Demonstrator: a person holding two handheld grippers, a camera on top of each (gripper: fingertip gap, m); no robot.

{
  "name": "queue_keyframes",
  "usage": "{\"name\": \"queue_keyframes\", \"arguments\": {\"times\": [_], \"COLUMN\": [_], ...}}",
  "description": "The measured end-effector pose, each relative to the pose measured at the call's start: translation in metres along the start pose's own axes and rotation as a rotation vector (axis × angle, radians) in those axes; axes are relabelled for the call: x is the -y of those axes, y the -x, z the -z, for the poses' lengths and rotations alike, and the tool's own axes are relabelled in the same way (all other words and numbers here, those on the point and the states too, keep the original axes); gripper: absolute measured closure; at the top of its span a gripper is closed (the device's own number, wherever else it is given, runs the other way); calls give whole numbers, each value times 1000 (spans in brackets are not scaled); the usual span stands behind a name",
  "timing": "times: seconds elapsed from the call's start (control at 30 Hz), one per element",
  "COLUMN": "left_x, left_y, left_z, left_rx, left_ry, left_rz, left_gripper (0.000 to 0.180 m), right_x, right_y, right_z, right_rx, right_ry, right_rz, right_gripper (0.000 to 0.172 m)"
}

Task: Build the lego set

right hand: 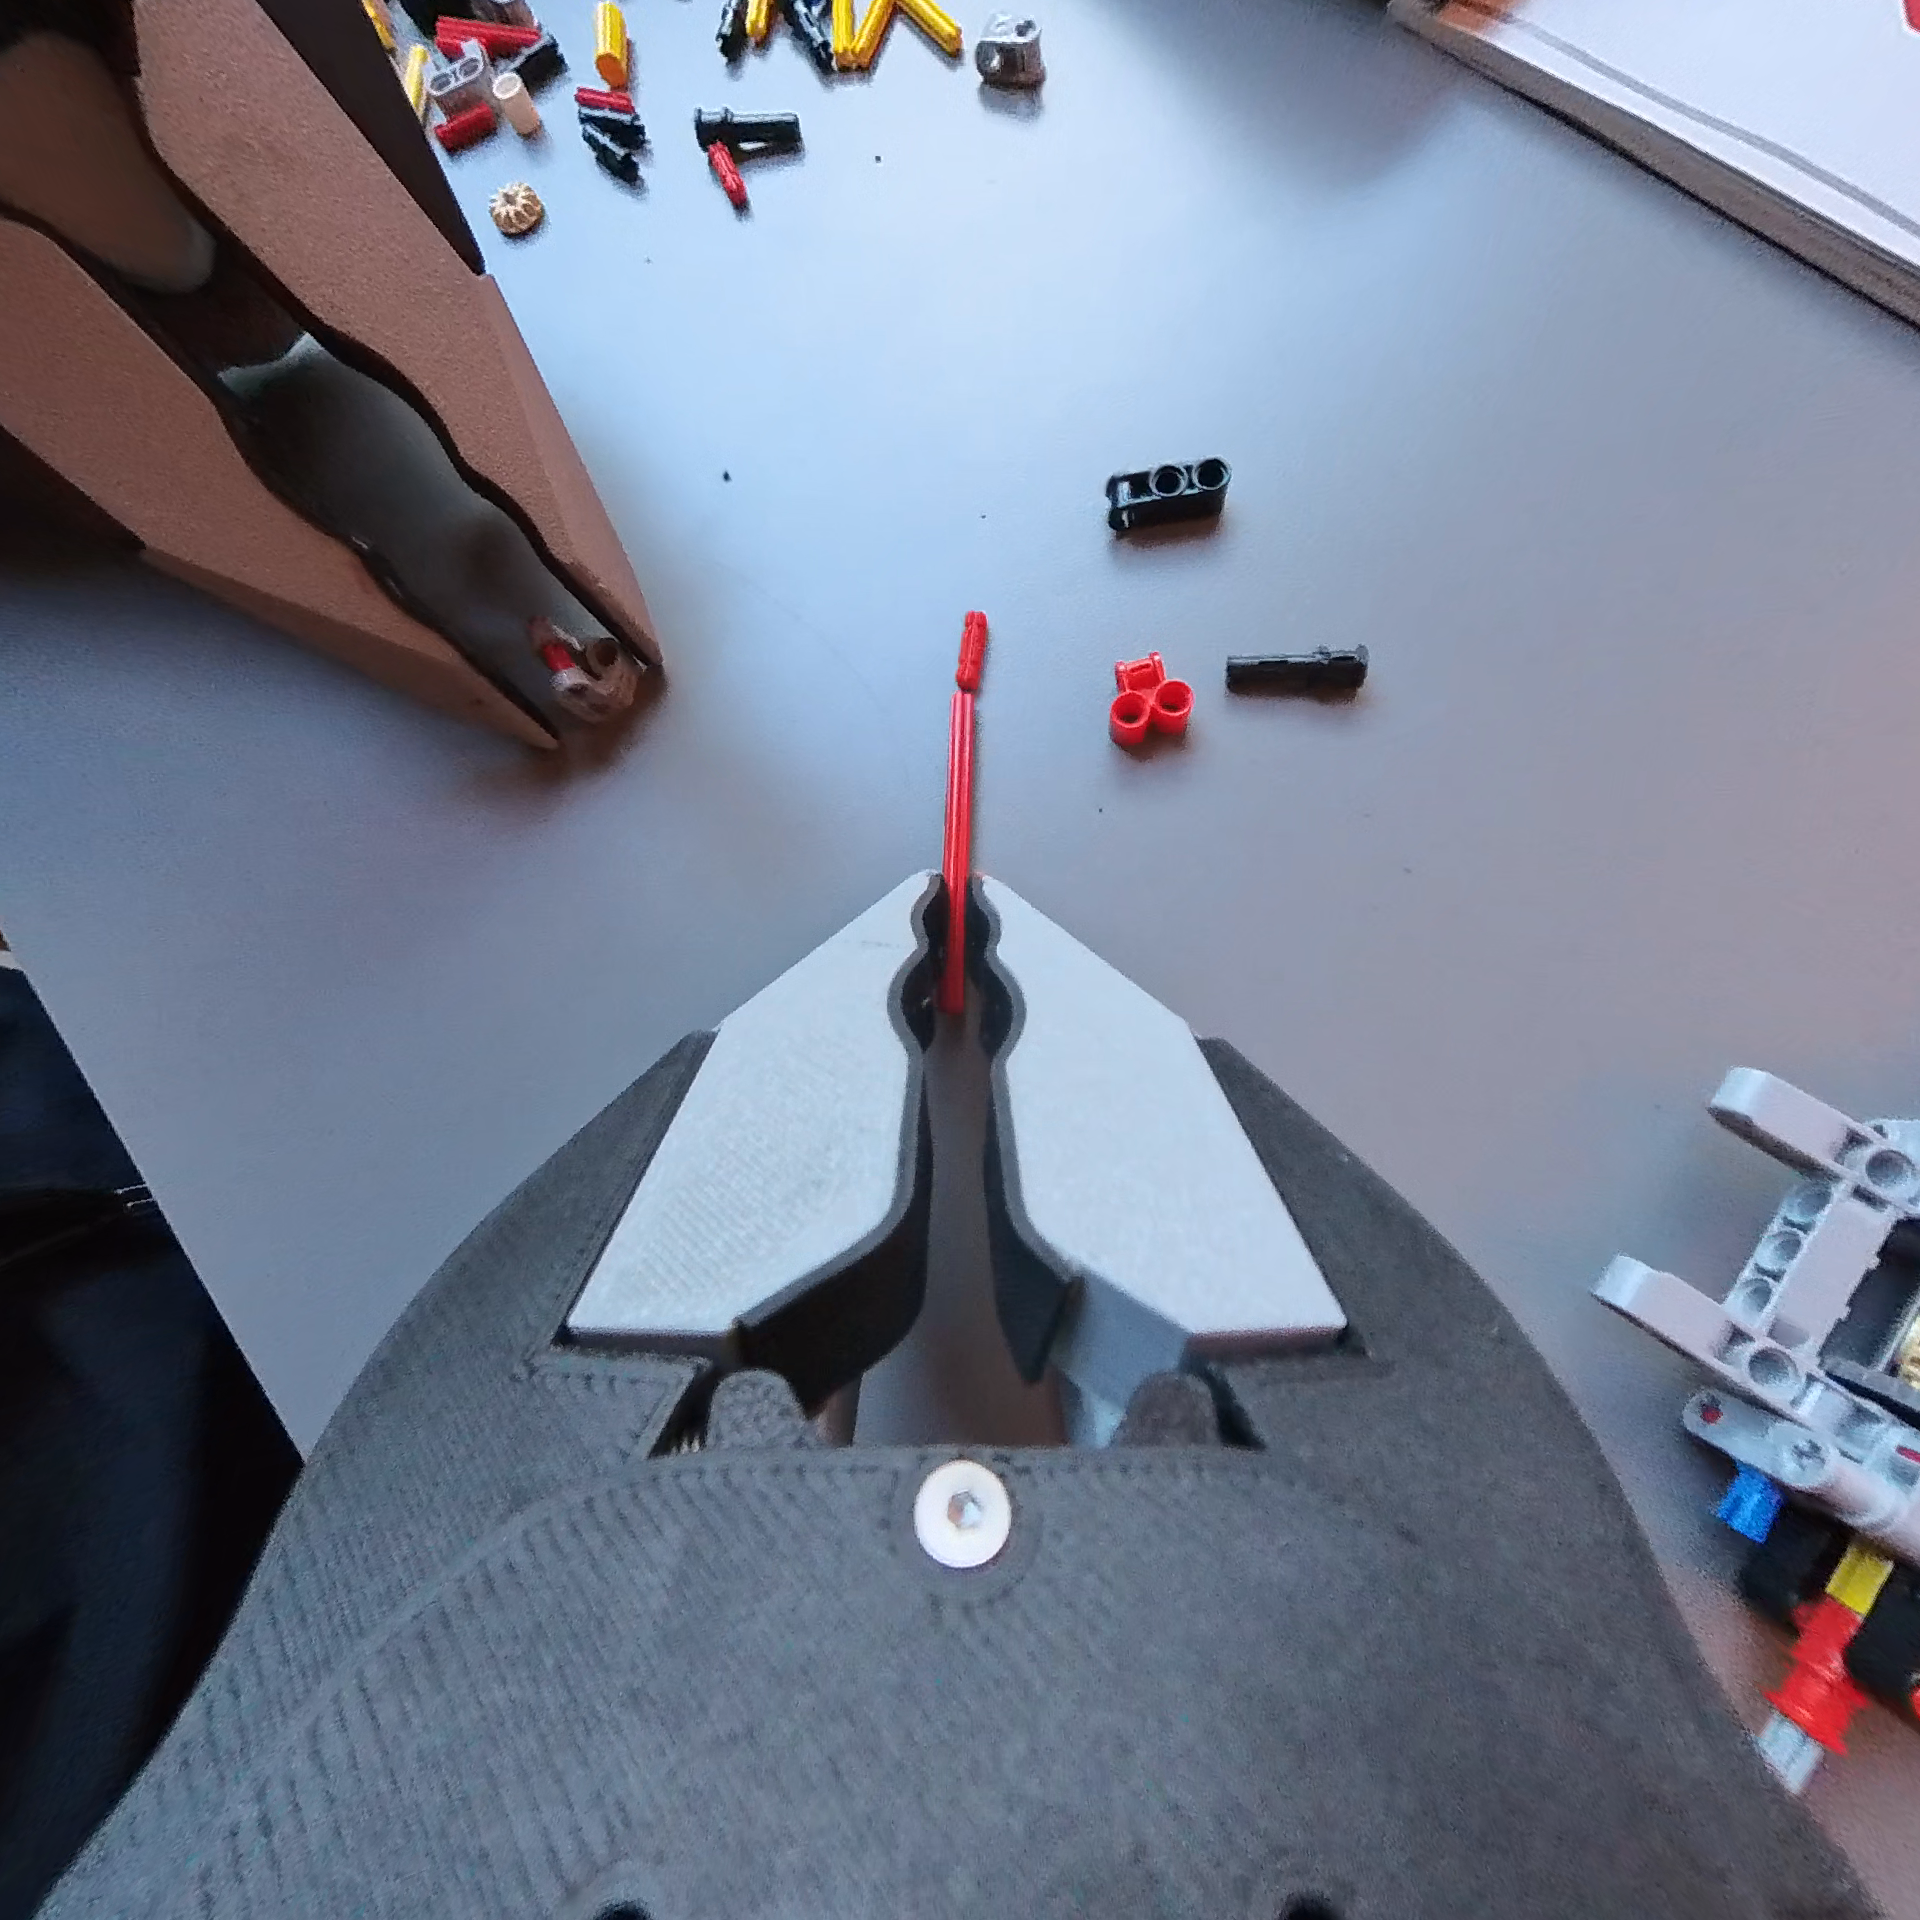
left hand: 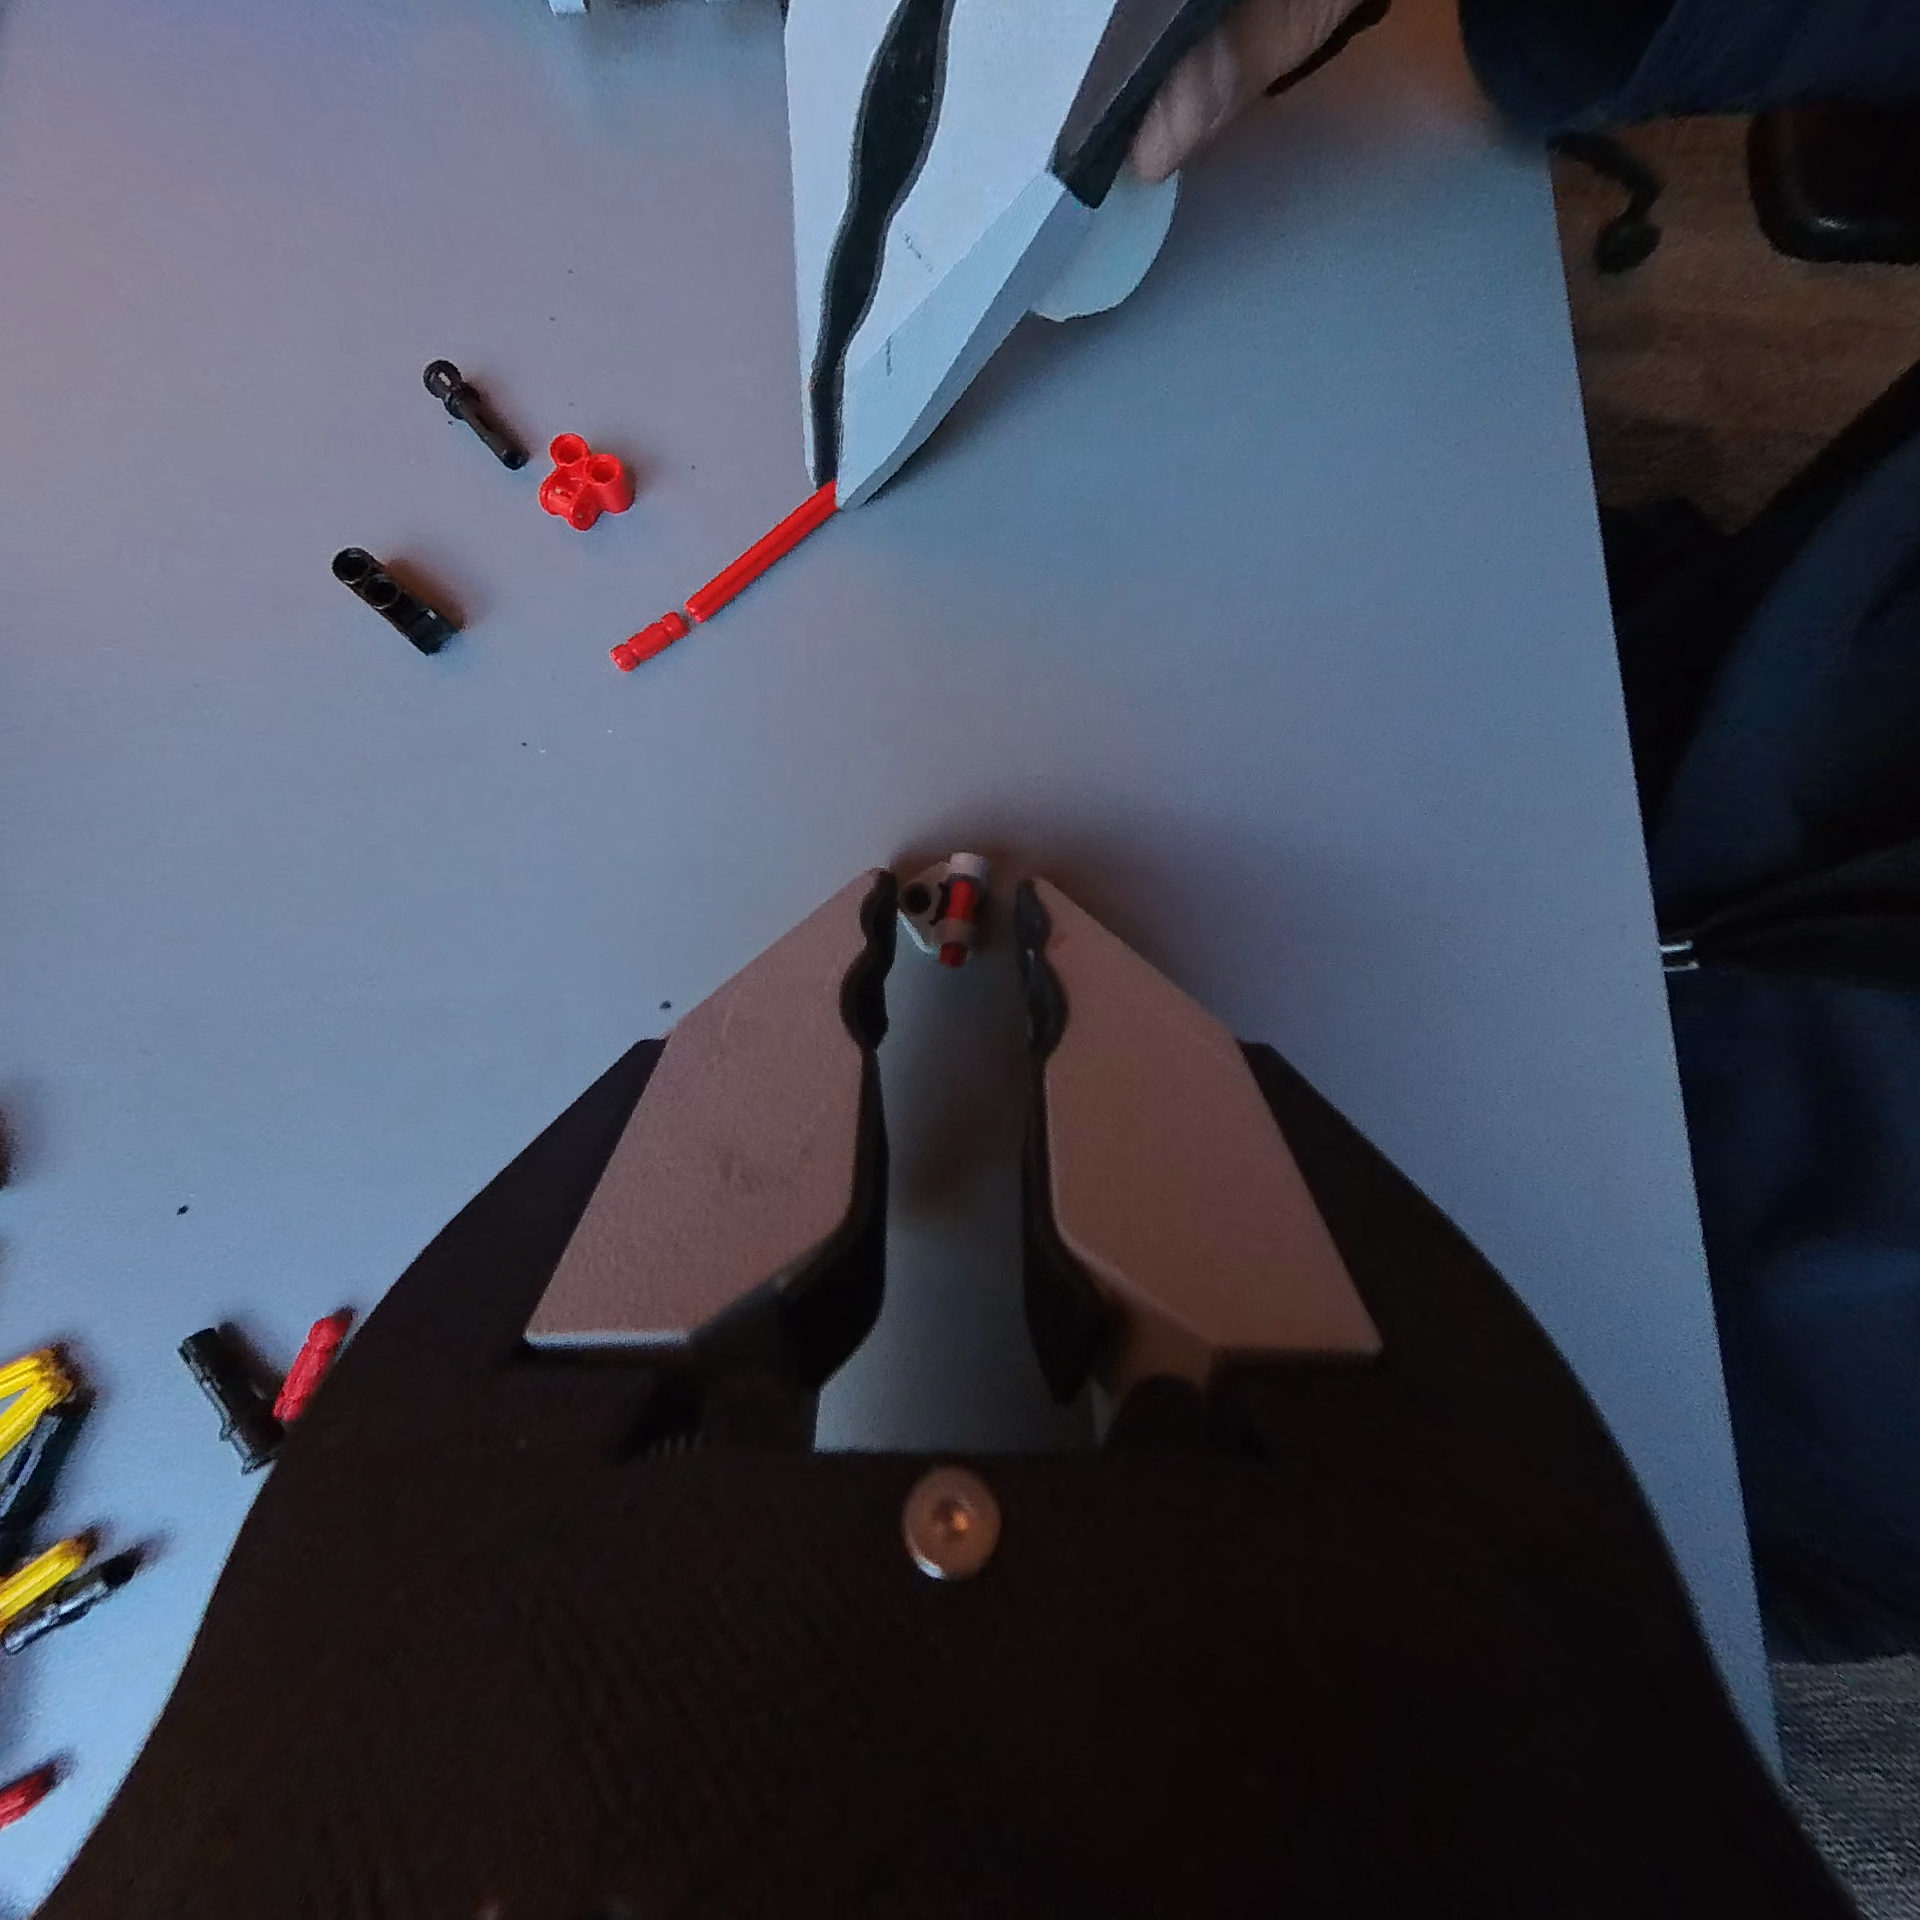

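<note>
The tabletop (right hand: 1455,364) is a smooth, matt grey surface with a soft sheen. The right claw (right hand: 958,883) has a black body of rough, ridged printed plastic, pale grey matt fingers (right hand: 810,1122) with a fine grain, dark rubbery wavy pads, and a shiny metal screw (right hand: 963,1512). Its pads press on a thin red axle (right hand: 958,769) of glossy hard plastic. The left claw (left hand: 954,899) looks the same make. Between its fingertips sits a small grey and red plastic piece (left hand: 948,909). The red connector (right hand: 1150,703) and black beam (right hand: 1167,494) are glossy moulded plastic.
</note>
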State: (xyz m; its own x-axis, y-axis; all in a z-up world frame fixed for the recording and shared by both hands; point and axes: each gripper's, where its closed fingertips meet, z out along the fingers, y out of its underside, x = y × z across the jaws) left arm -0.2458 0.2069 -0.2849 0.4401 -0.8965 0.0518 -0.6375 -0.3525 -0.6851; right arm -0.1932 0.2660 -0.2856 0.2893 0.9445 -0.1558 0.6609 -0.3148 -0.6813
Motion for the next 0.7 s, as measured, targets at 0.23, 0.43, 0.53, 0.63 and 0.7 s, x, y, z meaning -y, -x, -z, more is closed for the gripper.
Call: {"name": "queue_keyframes", "arguments": {"times": [0.23,0.43,0.53,0.63,0.7], "left_x": [-1,-1,-1,-1,-1], "left_y": [-1,-1,0,-1,-2], "left_z": [2,2,2,2,2], "left_rx": [-9,-8,-15,-24,-26], "left_ry": [-3,-3,-8,-11,-11], "left_rz": [24,25,37,44,42], "left_gripper": [160,161,162,160,159], "right_x": [1,1,1,1,1], "right_y": [0,0,1,1,0], "right_z": [-1,-1,-1,-1,-1], "right_rx": [-4,3,7,7,10], "right_ry": [8,-2,-9,-13,-13], "right_rz": [-22,-38,-47,-48,-51], "right_gripper": [172,172,172,172,172]}}
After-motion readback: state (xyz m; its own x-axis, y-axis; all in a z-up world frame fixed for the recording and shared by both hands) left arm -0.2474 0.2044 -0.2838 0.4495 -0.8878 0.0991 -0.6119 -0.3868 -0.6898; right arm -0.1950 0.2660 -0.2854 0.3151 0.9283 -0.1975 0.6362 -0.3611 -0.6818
